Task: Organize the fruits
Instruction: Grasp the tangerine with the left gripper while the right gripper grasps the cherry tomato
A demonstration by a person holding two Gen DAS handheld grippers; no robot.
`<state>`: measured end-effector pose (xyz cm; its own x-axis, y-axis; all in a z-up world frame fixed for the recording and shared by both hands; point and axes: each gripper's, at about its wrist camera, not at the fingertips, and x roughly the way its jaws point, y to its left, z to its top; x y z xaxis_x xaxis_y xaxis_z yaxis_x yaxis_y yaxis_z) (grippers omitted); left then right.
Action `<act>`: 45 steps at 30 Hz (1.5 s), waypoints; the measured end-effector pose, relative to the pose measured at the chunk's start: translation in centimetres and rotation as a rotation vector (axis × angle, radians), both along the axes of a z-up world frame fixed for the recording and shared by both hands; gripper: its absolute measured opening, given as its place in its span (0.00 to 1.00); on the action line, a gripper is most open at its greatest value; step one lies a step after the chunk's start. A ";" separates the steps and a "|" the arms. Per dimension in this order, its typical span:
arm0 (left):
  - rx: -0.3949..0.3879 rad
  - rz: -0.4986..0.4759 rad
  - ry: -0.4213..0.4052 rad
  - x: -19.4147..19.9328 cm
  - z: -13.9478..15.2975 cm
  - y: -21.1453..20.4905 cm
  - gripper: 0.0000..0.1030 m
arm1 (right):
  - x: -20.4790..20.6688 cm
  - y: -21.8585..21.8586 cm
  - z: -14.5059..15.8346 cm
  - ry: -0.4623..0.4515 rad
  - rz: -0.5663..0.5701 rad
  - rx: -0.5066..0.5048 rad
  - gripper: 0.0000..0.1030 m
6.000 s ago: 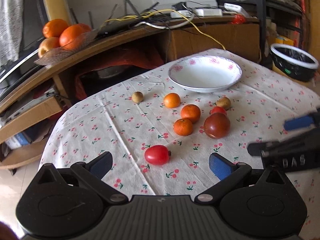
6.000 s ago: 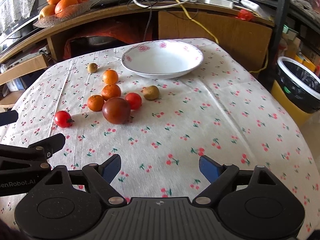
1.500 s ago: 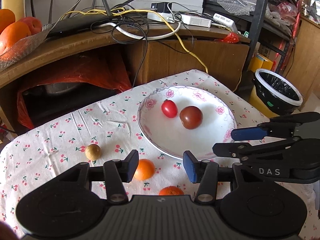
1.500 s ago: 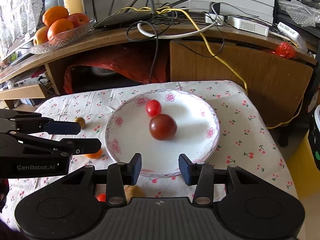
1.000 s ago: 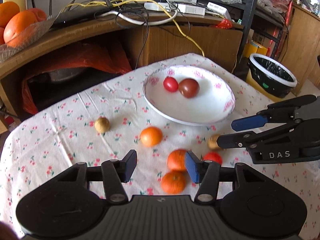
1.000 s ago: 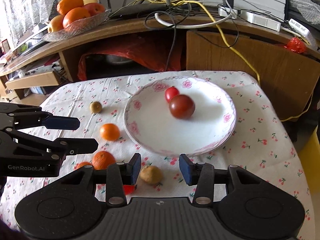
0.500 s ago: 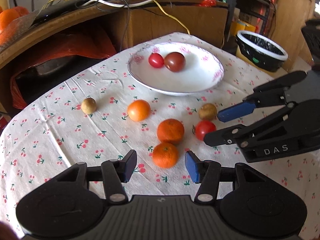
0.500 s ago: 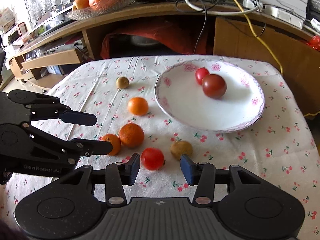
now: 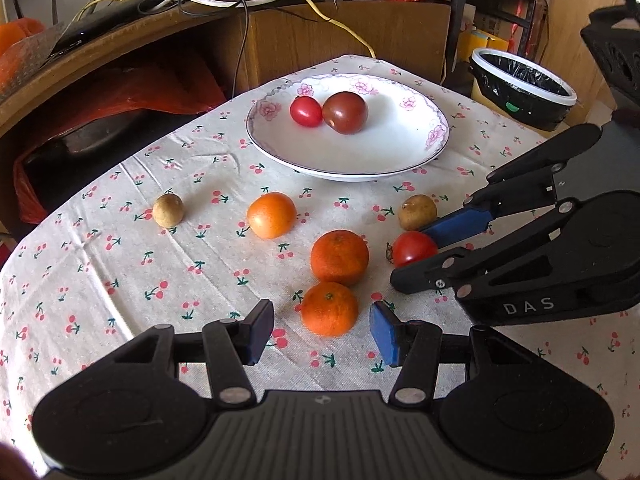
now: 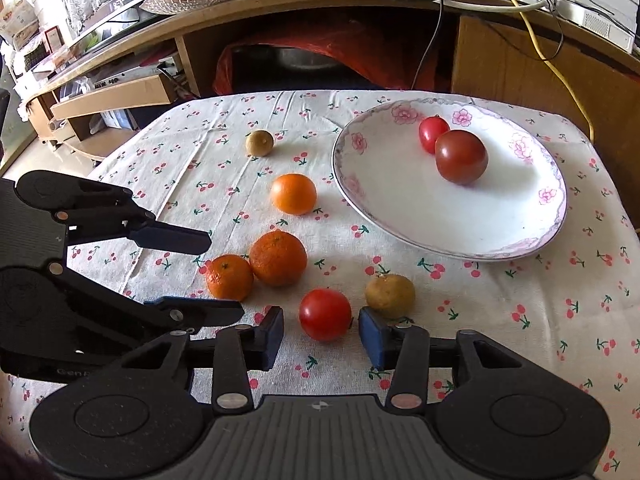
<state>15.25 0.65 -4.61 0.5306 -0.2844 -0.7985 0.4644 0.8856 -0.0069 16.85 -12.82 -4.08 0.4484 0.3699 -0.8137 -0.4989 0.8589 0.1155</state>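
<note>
Resting on the cherry-print white tablecloth, a round red tomato between the blue pads of the right gripper, jaws just narrowed around it, small gaps showing on both sides, not yet pressing. Just beside it, a small tan-brown round fruit. Framed by the left gripper, jaws moderately apart and empty, a small orange mandarin, touching a larger mandarin. Farther off, a smooth orange and another small brown fruit. Beyond, holding a small red tomato and a dark maroon tomato, a white floral-rimmed ceramic plate.
</note>
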 end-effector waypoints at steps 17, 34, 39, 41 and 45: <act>-0.019 0.005 0.018 -0.5 0.2 -0.2 0.37 | -0.3 -0.4 0.4 0.006 0.005 -0.011 0.22; -0.016 0.012 0.009 -0.5 0.0 -0.4 0.37 | -0.4 -0.3 0.1 0.010 0.017 -0.033 0.24; -0.012 0.010 0.011 -0.5 0.3 -0.4 0.37 | -0.5 -0.4 0.2 0.014 0.015 -0.038 0.23; -0.017 0.006 0.006 -0.6 0.6 -0.5 0.37 | -0.5 -0.4 0.3 0.017 0.018 -0.038 0.22; -0.029 0.002 -0.008 -0.7 1.3 -0.5 0.37 | -0.7 -0.2 0.5 0.009 0.022 -0.039 0.22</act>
<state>14.51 0.14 -3.33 0.5375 -0.3065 -0.7856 0.4626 0.8861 -0.0292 16.11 -13.06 -3.56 0.4330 0.3473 -0.8318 -0.5167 0.8518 0.0867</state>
